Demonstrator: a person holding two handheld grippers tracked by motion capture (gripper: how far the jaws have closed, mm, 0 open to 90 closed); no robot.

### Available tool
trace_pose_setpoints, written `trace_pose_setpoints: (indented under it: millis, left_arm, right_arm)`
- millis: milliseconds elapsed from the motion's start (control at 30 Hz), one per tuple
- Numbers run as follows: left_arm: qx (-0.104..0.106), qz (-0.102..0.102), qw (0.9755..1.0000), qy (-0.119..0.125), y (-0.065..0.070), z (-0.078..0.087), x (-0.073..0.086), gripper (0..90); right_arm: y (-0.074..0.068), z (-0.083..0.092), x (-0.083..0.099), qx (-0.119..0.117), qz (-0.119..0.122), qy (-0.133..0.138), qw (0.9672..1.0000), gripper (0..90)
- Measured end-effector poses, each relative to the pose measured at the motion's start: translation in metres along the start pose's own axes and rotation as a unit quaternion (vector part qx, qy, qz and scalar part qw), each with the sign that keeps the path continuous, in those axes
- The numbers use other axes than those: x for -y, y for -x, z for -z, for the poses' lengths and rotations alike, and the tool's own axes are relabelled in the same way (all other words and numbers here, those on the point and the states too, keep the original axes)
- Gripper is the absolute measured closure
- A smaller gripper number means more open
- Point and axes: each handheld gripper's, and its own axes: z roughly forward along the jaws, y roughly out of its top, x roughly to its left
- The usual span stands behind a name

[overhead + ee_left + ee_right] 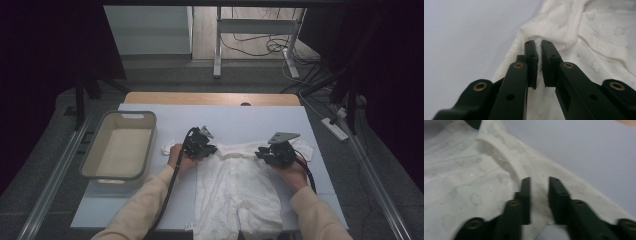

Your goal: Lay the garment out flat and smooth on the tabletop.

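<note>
Small white printed cotton baby garment on bench looks light, limp & floppy, best held at shoulders: left tool pinches a shoulder fold, right tool w/ jaws apart over cloth.

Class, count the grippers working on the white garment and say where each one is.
2. The left gripper is at the white garment's left shoulder, pinching a fold; the right gripper is at its right shoulder.

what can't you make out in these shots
- White patterned cotton baby garment: its legs are cut off by the high view's bottom edge.
- Right gripper: blur in its own view hides whether the fingers press the cloth.
- Beige plastic tub: near inner wall hidden by its rim.
</note>
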Motion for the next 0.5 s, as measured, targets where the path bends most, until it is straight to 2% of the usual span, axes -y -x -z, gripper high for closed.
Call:
trace_pose_setpoints:
  millis: [67,133,200,267,367,400,500]
  left_arm:
    - [0.003,0.001,1.0000,0.001,-0.001,0.001,0.000,82.1]
    - [0.006,0.003,1.0000,0.002,-0.002,0.002,0.001,82.0]
    - [0.007,0.003,1.0000,0.004,-0.002,0.003,0.001,82.0]
    - [0.006,0.003,1.0000,0.006,-0.003,0.004,0.001,81.9]
    - [0.007,0.002,0.9999,0.009,-0.003,0.006,0.000,82.0]
    - [0.008,0.001,0.9999,0.010,-0.003,0.006,0.000,82.0]
    - [0.011,0.005,0.9998,0.018,-0.005,0.009,0.000,82.0]
  right_arm:
    - [-0.002,-0.003,0.000,0.005,0.005,-0.011,0.9999,55.8]
    - [-0.004,-0.008,0.000,0.001,0.007,-0.028,0.9996,54.5]
    - [-0.006,-0.013,0.001,0.011,0.019,-0.043,0.9988,56.2]
    - [-0.007,-0.018,0.002,0.023,0.025,-0.048,0.9983,61.4]
    - [-0.006,-0.021,0.001,0.030,0.032,-0.055,0.9976,83.8]
    - [-0.005,-0.021,0.001,0.031,0.029,-0.054,0.9977,88.4]
    - [-0.002,-0.016,-0.003,0.028,0.026,-0.044,0.9983,88.8]
